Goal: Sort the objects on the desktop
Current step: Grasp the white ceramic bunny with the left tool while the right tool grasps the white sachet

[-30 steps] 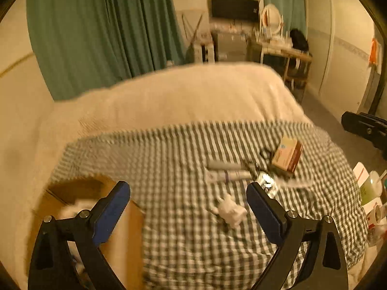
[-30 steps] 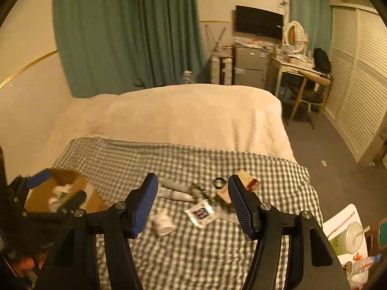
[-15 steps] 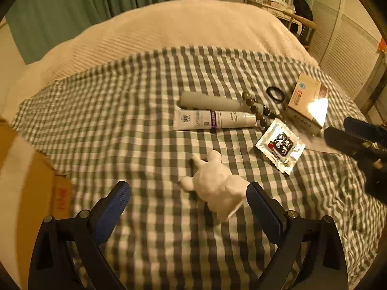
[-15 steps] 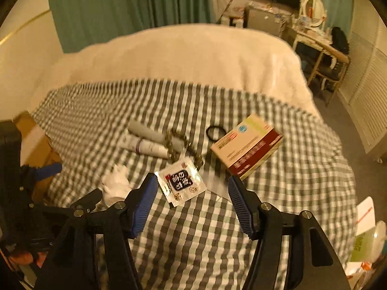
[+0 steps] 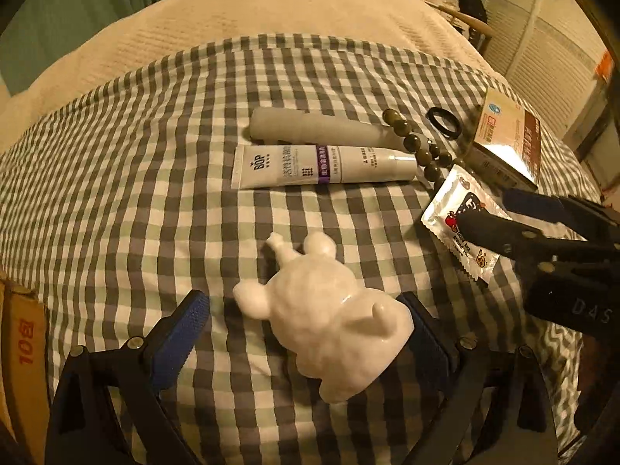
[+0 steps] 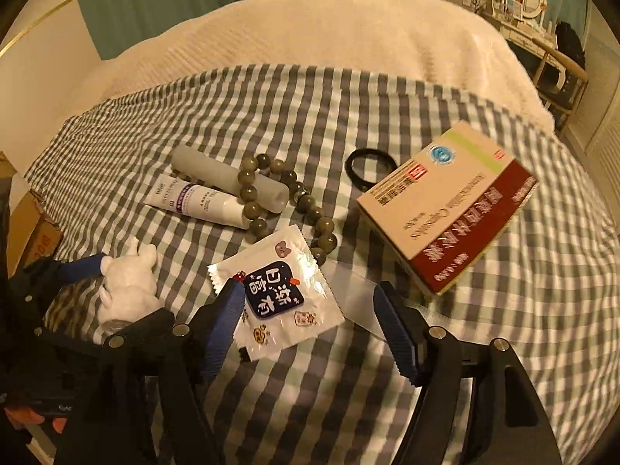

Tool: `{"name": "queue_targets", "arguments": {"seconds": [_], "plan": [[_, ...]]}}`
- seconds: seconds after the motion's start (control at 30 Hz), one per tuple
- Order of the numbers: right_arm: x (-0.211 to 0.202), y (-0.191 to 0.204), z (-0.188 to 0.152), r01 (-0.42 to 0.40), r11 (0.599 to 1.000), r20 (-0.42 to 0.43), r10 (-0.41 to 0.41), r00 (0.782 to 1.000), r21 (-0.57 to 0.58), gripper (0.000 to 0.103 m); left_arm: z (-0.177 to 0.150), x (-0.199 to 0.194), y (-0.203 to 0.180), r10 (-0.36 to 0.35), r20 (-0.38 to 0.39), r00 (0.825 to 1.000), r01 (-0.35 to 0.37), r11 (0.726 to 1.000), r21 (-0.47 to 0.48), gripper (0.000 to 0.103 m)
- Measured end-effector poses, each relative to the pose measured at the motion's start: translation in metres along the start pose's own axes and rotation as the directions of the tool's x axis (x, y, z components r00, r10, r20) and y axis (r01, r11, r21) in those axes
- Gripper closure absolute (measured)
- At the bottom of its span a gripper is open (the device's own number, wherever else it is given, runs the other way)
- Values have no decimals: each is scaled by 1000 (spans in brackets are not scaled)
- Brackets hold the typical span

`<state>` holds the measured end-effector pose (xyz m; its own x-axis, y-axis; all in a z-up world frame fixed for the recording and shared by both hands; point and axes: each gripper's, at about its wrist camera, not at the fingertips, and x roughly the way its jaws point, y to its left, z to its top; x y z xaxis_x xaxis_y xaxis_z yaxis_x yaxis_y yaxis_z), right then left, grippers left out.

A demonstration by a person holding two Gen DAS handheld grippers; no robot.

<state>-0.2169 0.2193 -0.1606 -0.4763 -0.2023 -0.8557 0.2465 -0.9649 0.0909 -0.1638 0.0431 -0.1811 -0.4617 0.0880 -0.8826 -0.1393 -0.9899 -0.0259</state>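
Observation:
A white bear figurine (image 5: 329, 317) lies on the checked cloth (image 5: 155, 213). My left gripper (image 5: 306, 310) is open with its fingers on either side of the figurine; it also shows in the right wrist view (image 6: 124, 283). My right gripper (image 6: 310, 302) is open just above a white snack packet (image 6: 279, 290), also seen in the left wrist view (image 5: 461, 217). Behind lie a cream tube (image 5: 321, 164), a grey cylinder (image 5: 321, 128), a bead bracelet (image 6: 286, 197), a black hair tie (image 6: 368, 164) and a medicine box (image 6: 449, 201).
A cardboard box (image 5: 19, 360) stands at the left edge of the bed. A cream blanket (image 6: 310, 38) covers the far half of the bed. Green curtains, a desk and a chair (image 6: 558, 62) stand beyond. A closet is on the right.
Both grippers have moved down and forward to the objects. The left one now straddles the bear figurine and the right one hovers over the snack packet. Both stay open.

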Motion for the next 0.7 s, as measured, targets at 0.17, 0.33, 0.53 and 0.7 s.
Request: {"name": "queue_targets", "arguments": {"seconds": [0.17, 0.33, 0.53, 0.7], "plan": [[8, 11, 0, -26, 999, 5, 27, 1000, -38, 17, 3, 2, 1, 6, 10, 1000, -6, 1000, 8, 37], [10, 22, -3, -3, 998, -4, 3, 1000, -61, 16, 3, -3, 9, 4, 3, 1000, -4, 1000, 7, 37], [7, 22, -11, 46, 993, -27, -49, 998, -105, 49, -4, -14, 16, -10, -15, 1000, 9, 999, -42, 37], [-5, 17, -18, 44, 995, -46, -48, 998, -85, 77, -9, -26, 24, -5, -30, 1000, 2, 997, -79, 37]]}}
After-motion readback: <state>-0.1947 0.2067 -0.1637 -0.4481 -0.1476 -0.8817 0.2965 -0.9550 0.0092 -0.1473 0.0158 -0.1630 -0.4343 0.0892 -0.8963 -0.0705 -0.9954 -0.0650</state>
